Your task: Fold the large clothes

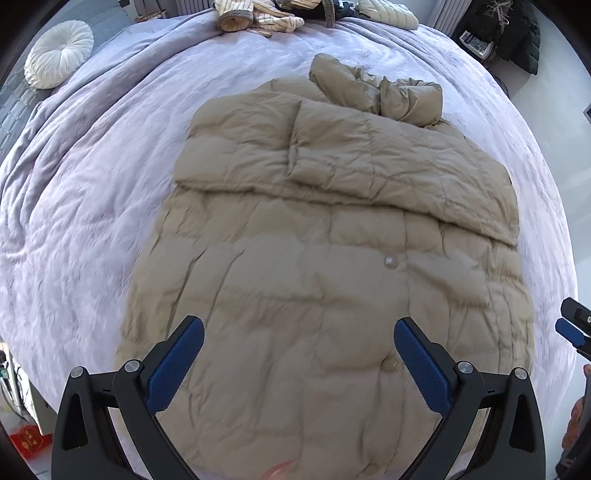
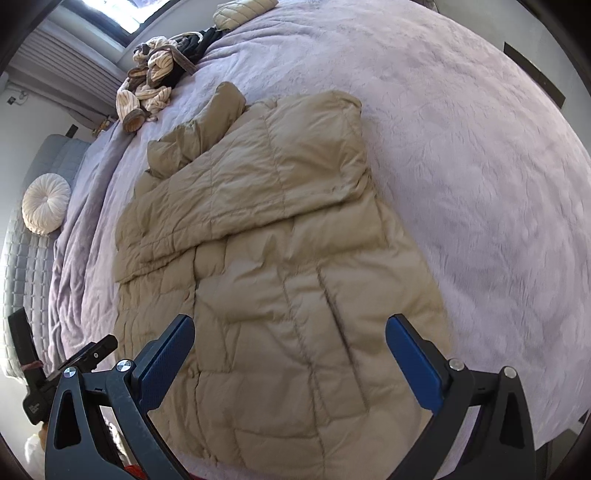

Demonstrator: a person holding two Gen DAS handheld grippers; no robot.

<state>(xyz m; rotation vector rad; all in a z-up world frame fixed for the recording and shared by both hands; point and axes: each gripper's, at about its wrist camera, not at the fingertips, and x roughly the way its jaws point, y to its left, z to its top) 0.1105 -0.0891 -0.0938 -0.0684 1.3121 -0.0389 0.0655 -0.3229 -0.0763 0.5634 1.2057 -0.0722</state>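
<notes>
— One garment matters: the tan puffer coat (image 1: 325, 266) lies flat on the lavender bedspread (image 1: 92, 192), its sleeves folded across the chest, its hood (image 1: 388, 92) bunched at the far end.

— Which way does it run from the tools?

— Lengthwise, straight away from both; the hem is nearest, the hood farthest; so I judge the coming fold would carry the near end forward along that long axis.

— What is the left tool (image 1: 299, 350) doing?

— Spread wide and holding nothing; it hovers above the lower half of the coat, roughly over the centre line.

— And the right tool (image 2: 290, 347)?

— Also spread wide and empty; in its own view it sits above the hem towards the coat's right edge; the left view catches it just off that edge.

— Which is nearer the cloth?

— I cannot tell; each seems placed for its own hem corner, and neither touches fabric yet.

— Anything beyond the coat?

— Along the bed's far edge lies a heap of striped clothing (image 1: 255, 16) with a pale quilted garment (image 1: 391, 14) beside it; a round white cushion (image 1: 59, 53) rests at the head of the bed.
</notes>
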